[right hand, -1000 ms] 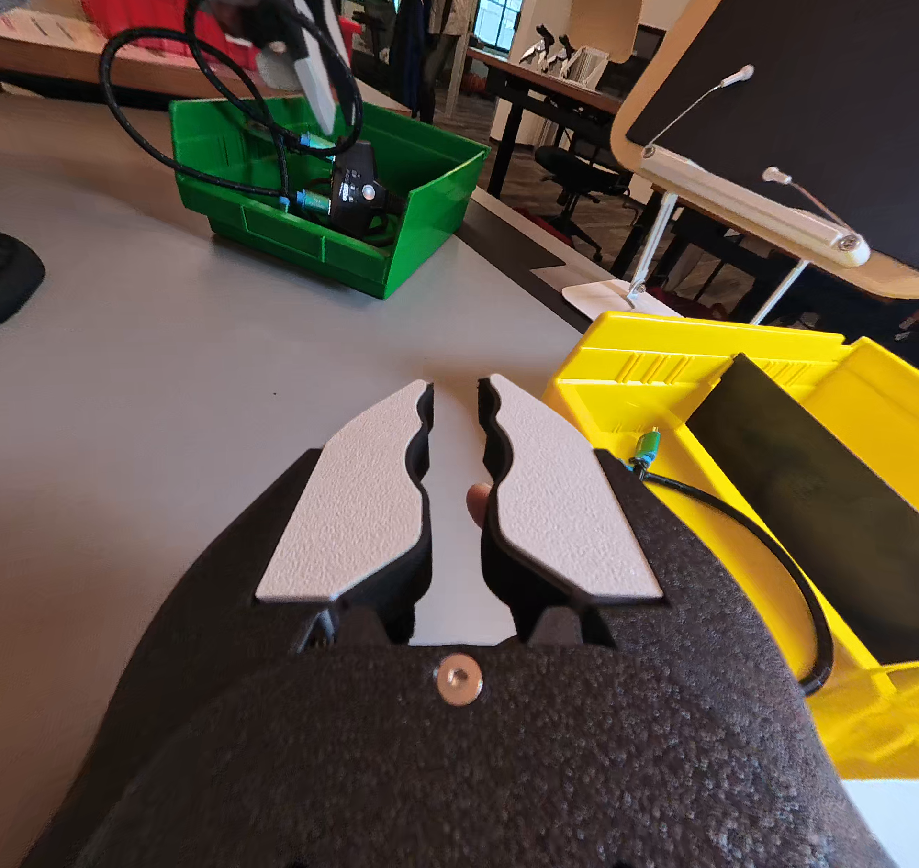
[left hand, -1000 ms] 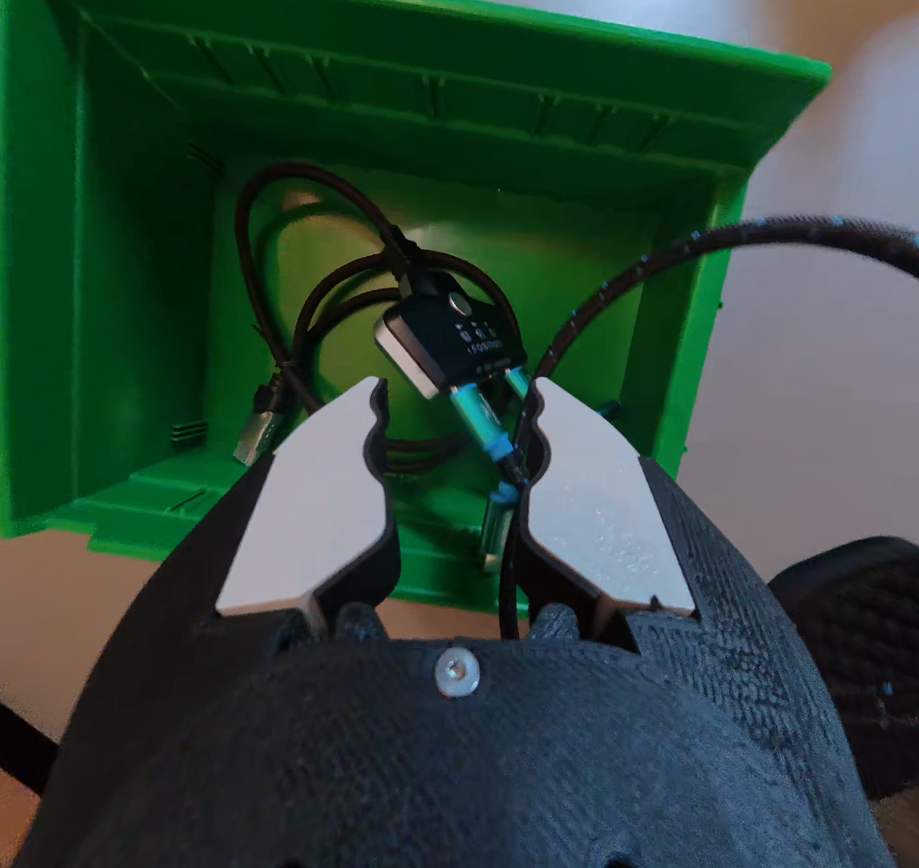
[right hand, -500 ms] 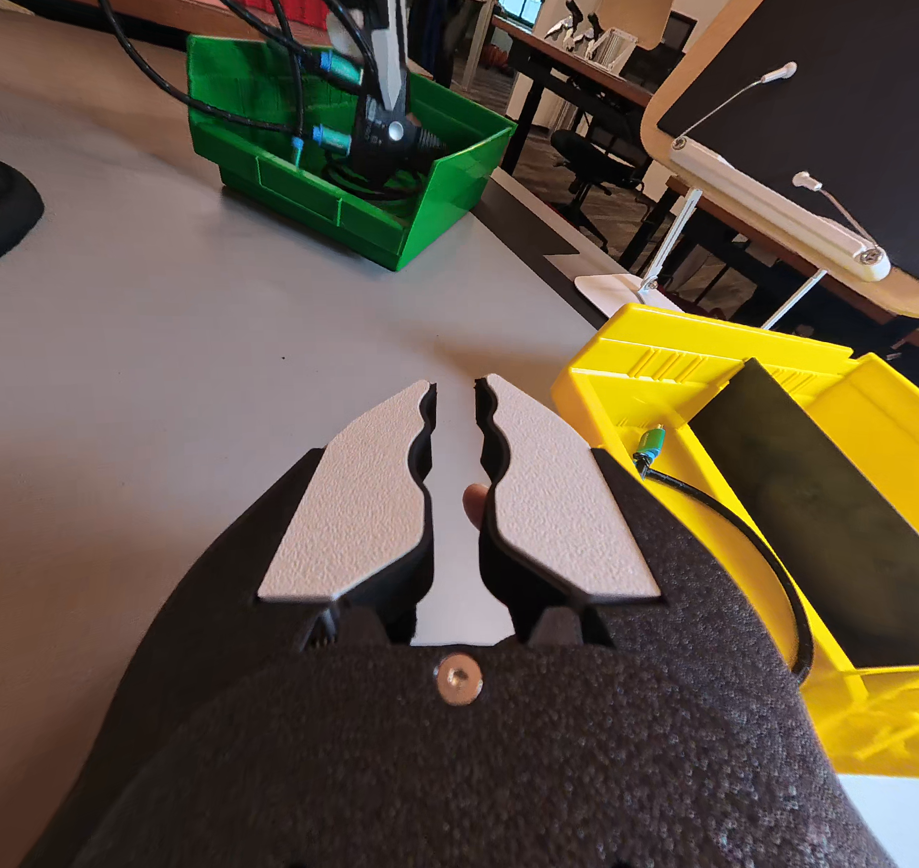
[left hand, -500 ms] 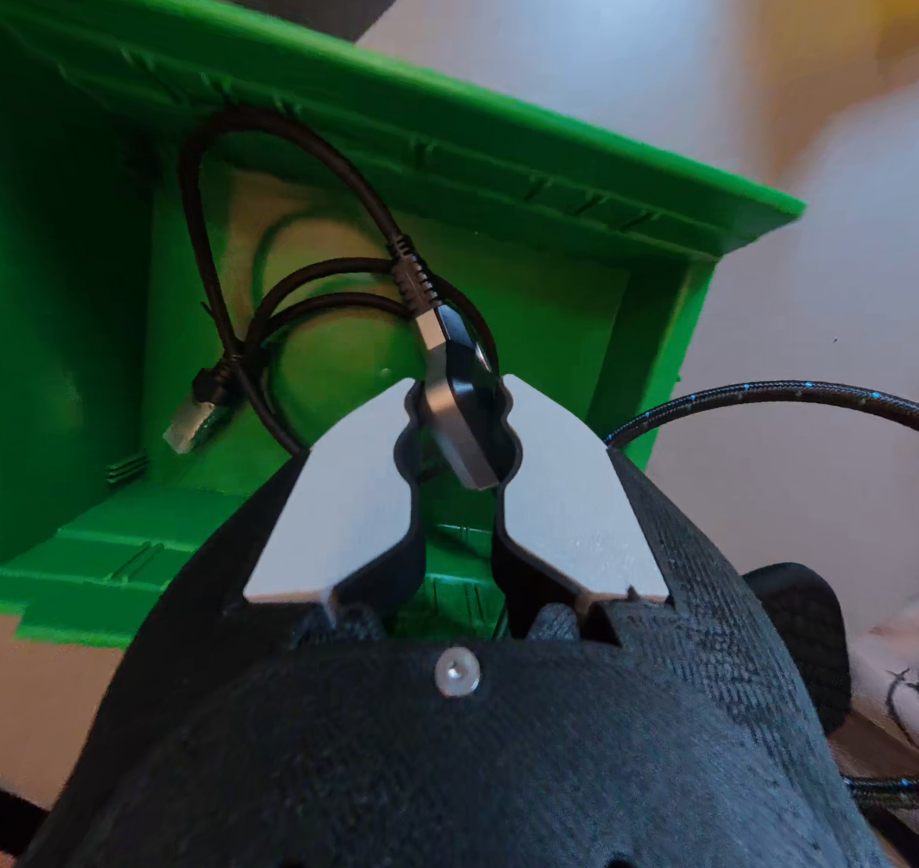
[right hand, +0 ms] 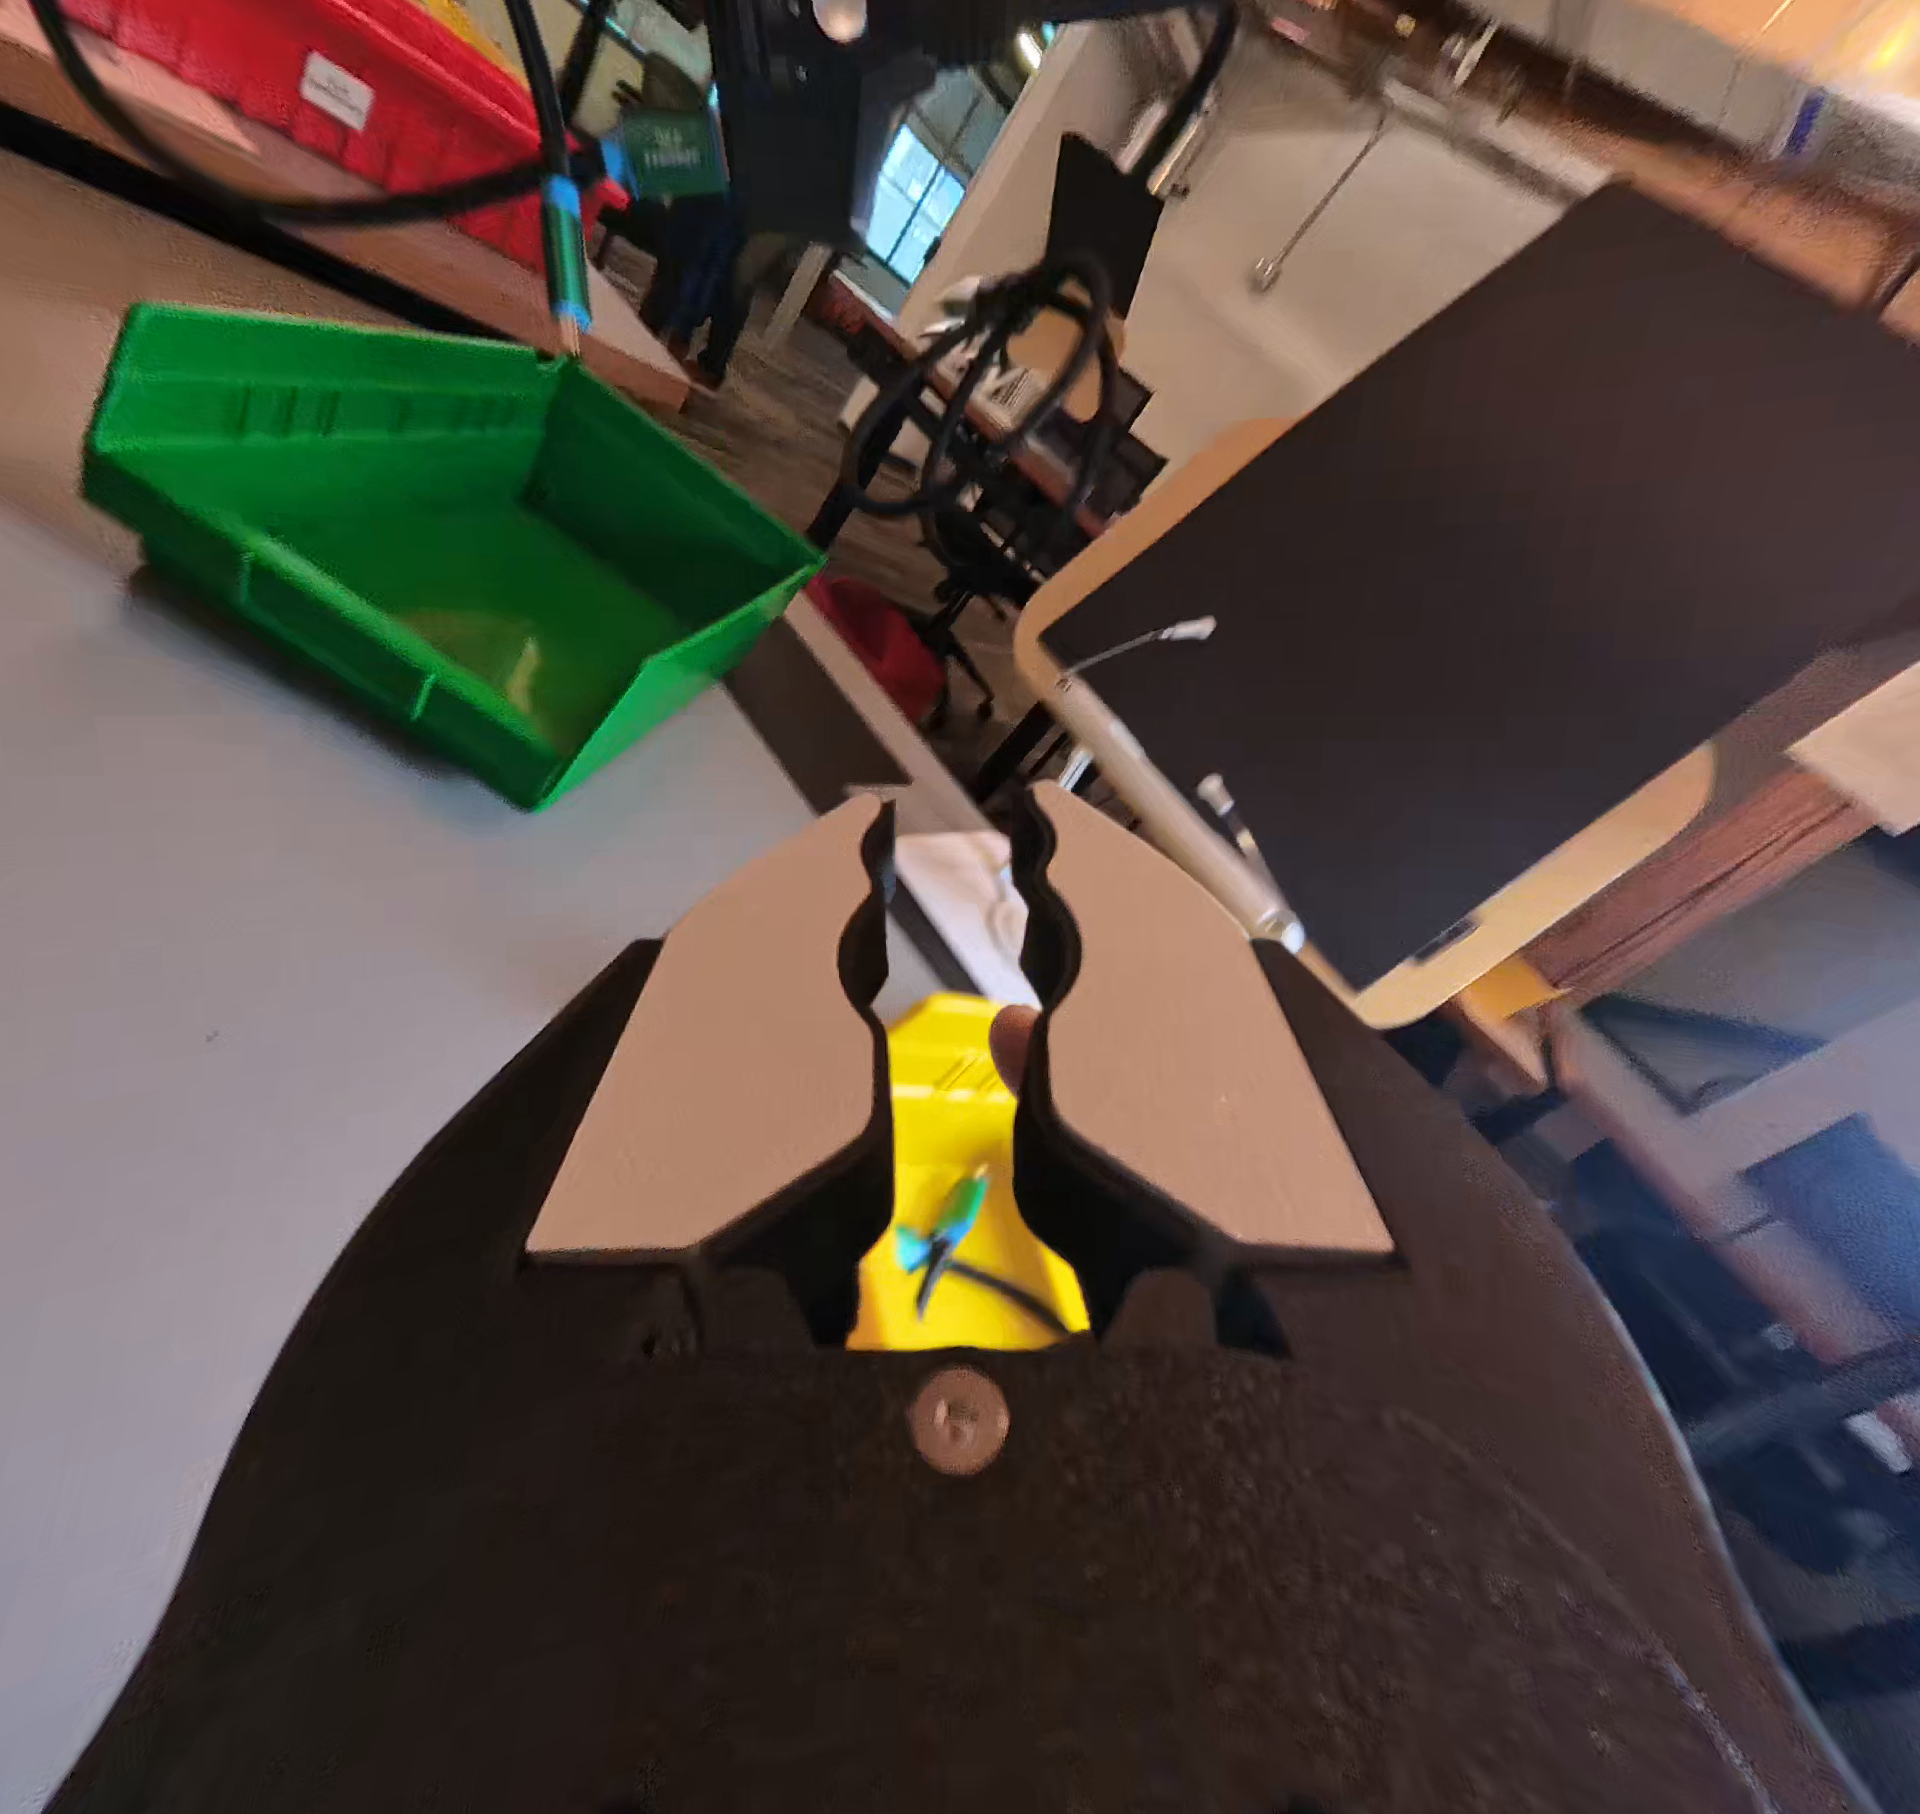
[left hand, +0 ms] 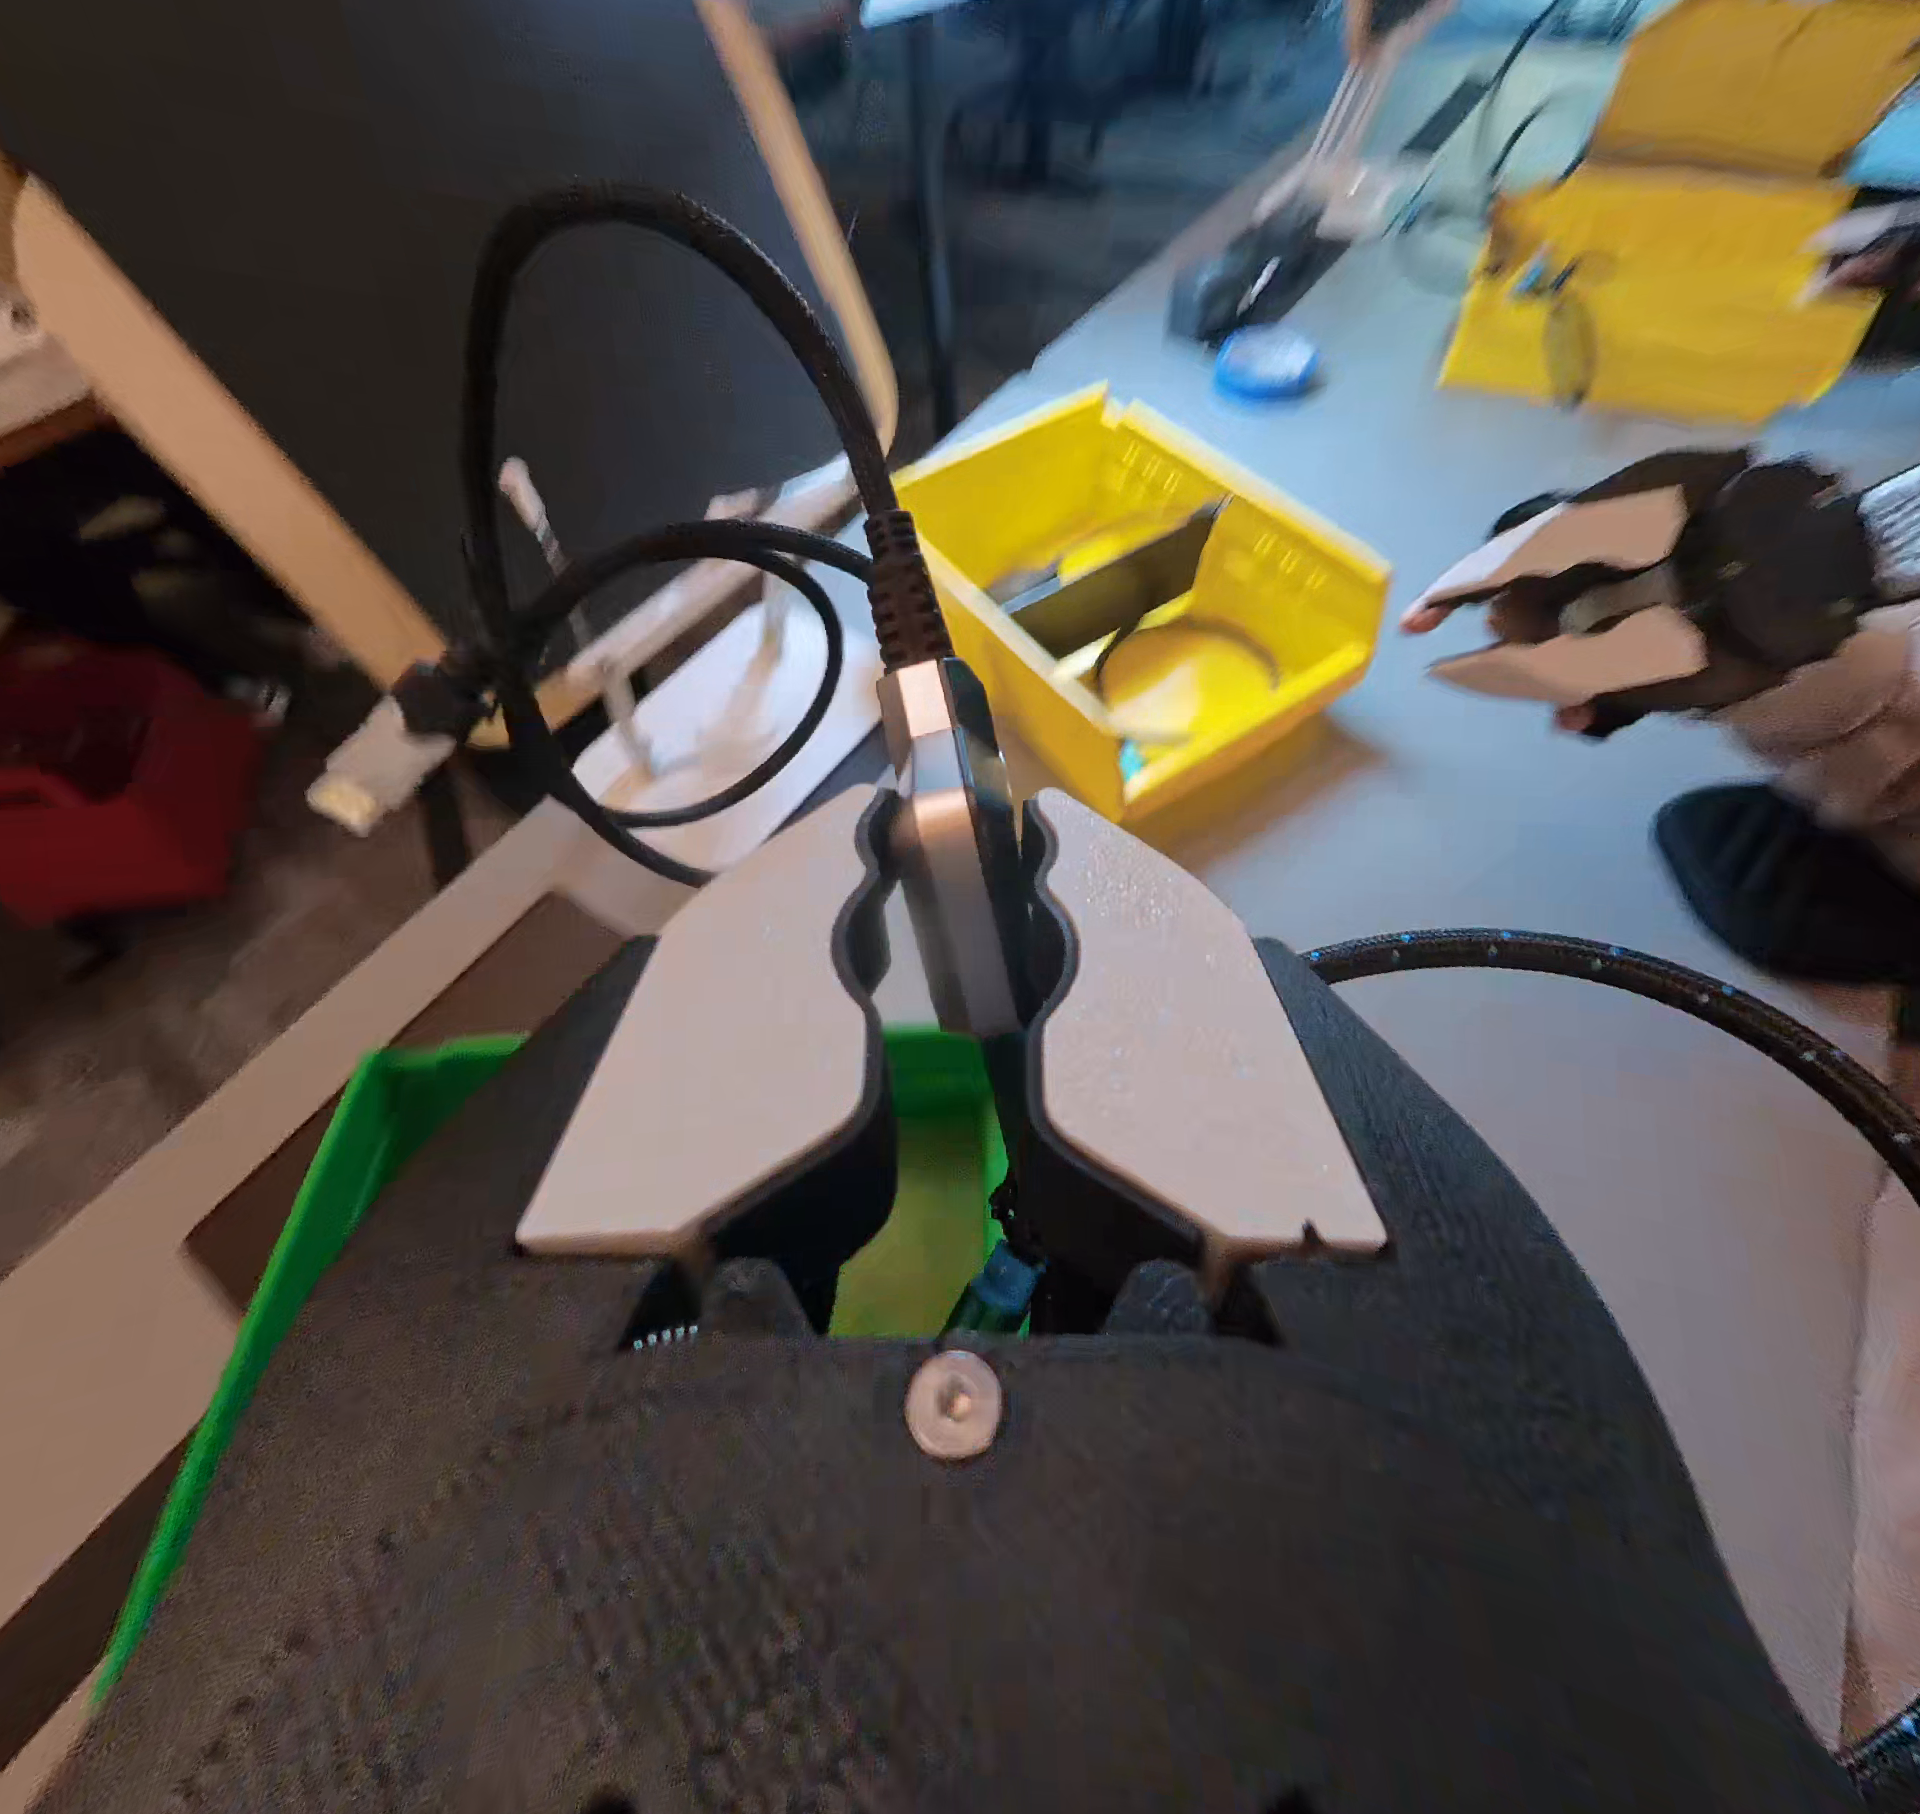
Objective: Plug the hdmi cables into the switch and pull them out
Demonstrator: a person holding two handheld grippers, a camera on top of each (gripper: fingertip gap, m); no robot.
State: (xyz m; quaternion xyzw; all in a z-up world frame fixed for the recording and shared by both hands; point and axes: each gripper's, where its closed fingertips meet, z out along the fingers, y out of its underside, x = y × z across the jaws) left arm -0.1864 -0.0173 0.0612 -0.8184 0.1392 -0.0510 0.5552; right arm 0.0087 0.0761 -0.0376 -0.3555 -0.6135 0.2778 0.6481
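My left gripper (left hand: 956, 808) is shut on the silver and black HDMI switch (left hand: 951, 891) and holds it in the air above the green bin (left hand: 312, 1245). The switch's own black cable (left hand: 665, 237) loops up from its top and ends in a silver plug (left hand: 364, 777). A braided cable (left hand: 1558, 964) runs off to the right. In the right wrist view the switch (right hand: 800, 71) hangs high, with a green-blue plug (right hand: 566, 247) below it. My right gripper (right hand: 956, 819) is open and empty above the yellow bin (right hand: 935, 1047), which holds another green plug (right hand: 961, 1203).
The green bin (right hand: 312, 351) stands empty on the grey table at the left. The yellow bin (left hand: 1299, 621) has a black divider inside. A dark board on a white stand (right hand: 1455, 569) is beyond the table's edge. My right gripper also shows in the left wrist view (left hand: 1444, 637). Spacing between my two grippers at the tips: around 25 centimeters.
My left gripper closed on the switch in the green bin and lifted it out with its cables. My right gripper opened a little wider and moved over the yellow bin.
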